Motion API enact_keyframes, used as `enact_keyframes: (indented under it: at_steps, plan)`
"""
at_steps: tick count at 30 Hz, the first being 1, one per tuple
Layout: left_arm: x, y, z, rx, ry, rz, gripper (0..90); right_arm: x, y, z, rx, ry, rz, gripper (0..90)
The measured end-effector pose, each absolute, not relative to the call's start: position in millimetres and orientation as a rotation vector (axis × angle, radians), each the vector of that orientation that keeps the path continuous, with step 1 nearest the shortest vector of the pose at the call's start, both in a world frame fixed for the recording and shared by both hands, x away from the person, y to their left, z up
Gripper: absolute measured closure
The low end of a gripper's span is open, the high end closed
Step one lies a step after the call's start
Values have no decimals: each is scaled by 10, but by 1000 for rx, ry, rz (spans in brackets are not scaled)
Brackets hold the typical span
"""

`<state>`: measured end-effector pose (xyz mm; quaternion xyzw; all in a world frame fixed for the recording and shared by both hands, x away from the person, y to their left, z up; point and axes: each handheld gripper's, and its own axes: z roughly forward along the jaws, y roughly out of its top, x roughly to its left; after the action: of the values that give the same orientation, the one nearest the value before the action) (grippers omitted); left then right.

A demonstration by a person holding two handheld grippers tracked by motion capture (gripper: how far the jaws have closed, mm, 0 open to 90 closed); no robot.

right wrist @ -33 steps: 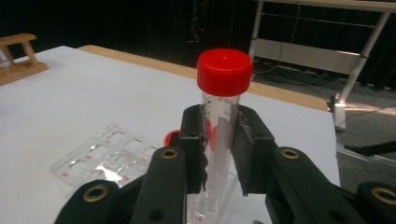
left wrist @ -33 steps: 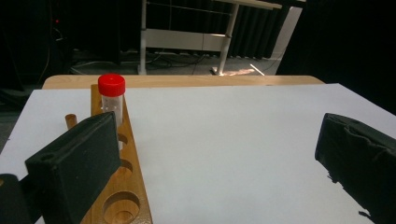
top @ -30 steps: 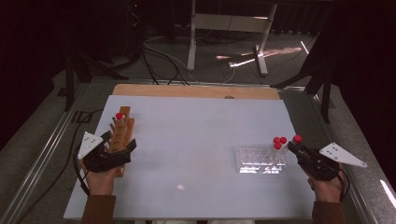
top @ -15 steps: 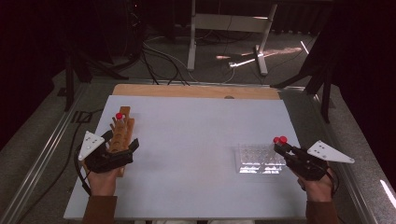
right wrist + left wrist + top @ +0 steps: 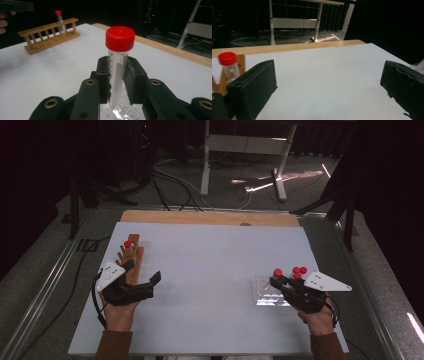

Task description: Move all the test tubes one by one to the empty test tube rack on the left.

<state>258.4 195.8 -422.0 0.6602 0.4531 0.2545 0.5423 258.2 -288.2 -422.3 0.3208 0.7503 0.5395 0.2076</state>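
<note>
At right, near edge of the desk [image 5: 210,250]: right gripper [image 5: 117,75], fingers clamped on a red-capped tube [image 5: 118,62] held above the clear rack [image 5: 267,295], two capped tubes [image 5: 300,271] remaining there. At left: wooden rack [image 5: 131,262] holding one tube [image 5: 128,247]; left gripper [image 5: 145,282] beside it, fingers wide, empty. Transfer judged early: one placed, one in hand, two left.

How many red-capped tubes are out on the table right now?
4: one tube in the wooden rack at, one clamped in the right tool at, two in the clear rack at and. Others may be hidden.
</note>
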Motion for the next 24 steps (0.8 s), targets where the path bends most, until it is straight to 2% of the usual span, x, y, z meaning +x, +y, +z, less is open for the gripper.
enact_keyframes:
  at_steps: [16, 24]
  plan:
    - [2532, 1539, -3979, 1645, 941, 526, 11, 2621, -2367, -4284, 790, 2206, 1502, 739]
    - [2592, 1142, -3951, 1702, 844, 430, 33, 2605, -2181, -4331, 785, 2230, 1483, 739]
